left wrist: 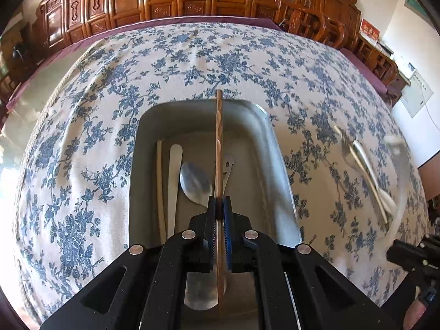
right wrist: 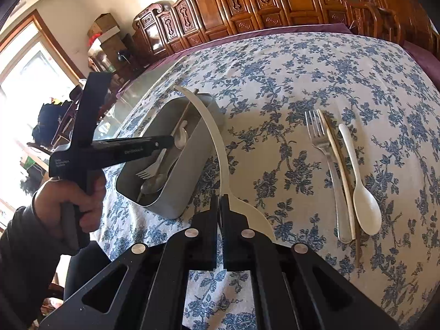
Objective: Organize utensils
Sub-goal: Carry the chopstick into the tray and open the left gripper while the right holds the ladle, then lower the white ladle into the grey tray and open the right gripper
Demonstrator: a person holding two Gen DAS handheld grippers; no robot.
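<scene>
from the left wrist, the left gripper (left wrist: 219,206) clamps a brown chopstick (left wrist: 219,137) over the grey tray (left wrist: 277,170); from the right wrist, the right gripper (right wrist: 220,206) pinches a white spoon (right wrist: 217,137) beside the tray's rim, open tablecloth (right wrist: 275,88) beyond, lettering unreadable.

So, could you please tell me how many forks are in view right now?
2. One metal fork lies on the floral tablecloth near a white spoon; one pale fork lies inside the grey bin. Others may be hidden under the utensils there.
</scene>
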